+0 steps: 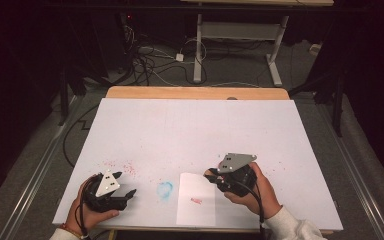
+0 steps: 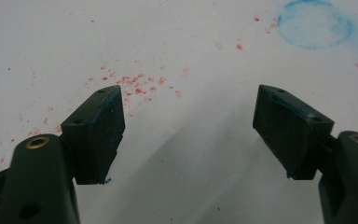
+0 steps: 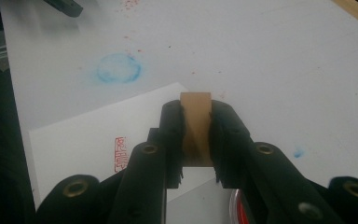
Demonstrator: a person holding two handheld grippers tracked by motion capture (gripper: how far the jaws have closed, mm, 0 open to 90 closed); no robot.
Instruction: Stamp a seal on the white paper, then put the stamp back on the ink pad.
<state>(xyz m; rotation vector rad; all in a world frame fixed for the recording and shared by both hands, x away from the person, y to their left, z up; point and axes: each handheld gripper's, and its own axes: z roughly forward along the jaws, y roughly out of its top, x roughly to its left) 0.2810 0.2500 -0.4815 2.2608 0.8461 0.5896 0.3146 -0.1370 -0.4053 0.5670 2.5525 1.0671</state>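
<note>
My right gripper is shut on a small tan wooden stamp block, held above the right edge of a white paper sheet. That sheet lies near the table's front edge and bears a small red stamp mark, the same red stamp mark showing in the right gripper view. In the high view the right gripper sits at the sheet's upper right corner. My left gripper rests at the front left, open, and its jaws have nothing between them.
The white table cover carries a blue round smudge left of the sheet and scattered red specks near the left gripper. A red round object peeks out under the right jaws. Cables and a desk frame lie beyond the table.
</note>
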